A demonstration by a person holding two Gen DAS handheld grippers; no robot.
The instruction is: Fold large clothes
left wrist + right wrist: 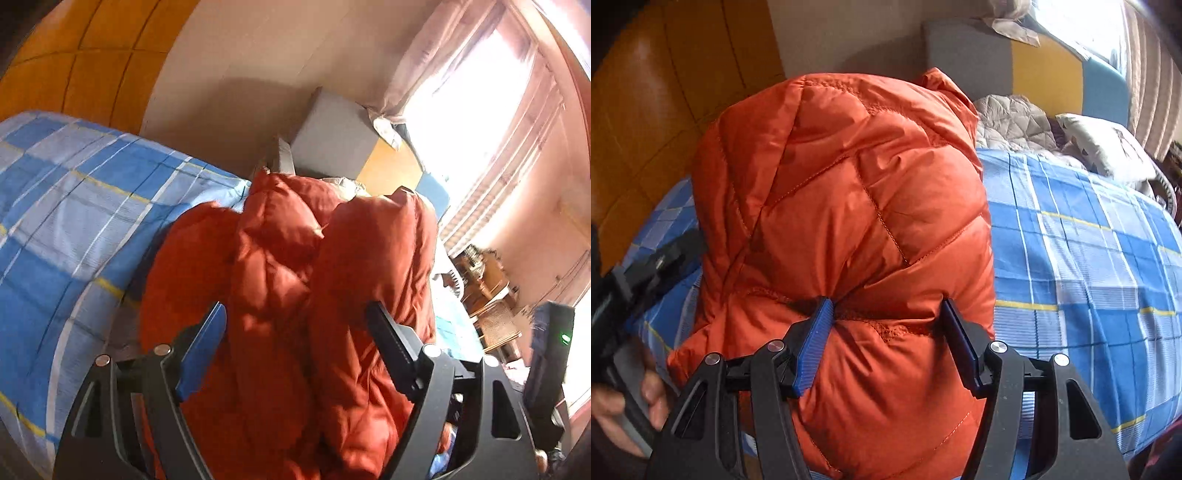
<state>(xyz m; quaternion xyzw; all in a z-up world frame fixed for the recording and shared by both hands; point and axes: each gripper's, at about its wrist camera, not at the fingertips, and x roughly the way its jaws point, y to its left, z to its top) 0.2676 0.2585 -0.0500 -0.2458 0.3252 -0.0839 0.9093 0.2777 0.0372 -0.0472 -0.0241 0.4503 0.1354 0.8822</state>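
An orange quilted down jacket (pixel 842 229) is seen bundled into a puffy mass on a bed covered by a blue checked sheet (pixel 1089 266). Its shiny fabric is stitched in diagonal lines and creased into thick folds.

In the left wrist view, the sheet (pixel 74 221) is shown at the left, with the jacket (pixel 288 295) bunched in rounded lobes at the centre. The left gripper (pixel 295 325) is held with its fingers spread wide on either side of a thick fold; the fabric is pressed against both, but a firm grip cannot be told. A grey box (pixel 332 136) and a bright curtained window (pixel 480 122) are seen only here, with cluttered furniture at the far right.

In the right wrist view, a hand (pixel 624 410) on a black handle is seen at the far left. The right gripper (pixel 886 314) is parted, with a gathered ridge of the jacket wedged between its blue pads (pixel 812 350). A grey quilted blanket (pixel 1015 122) and a white pillow (pixel 1104 147) are shown only here, at the head of the bed.
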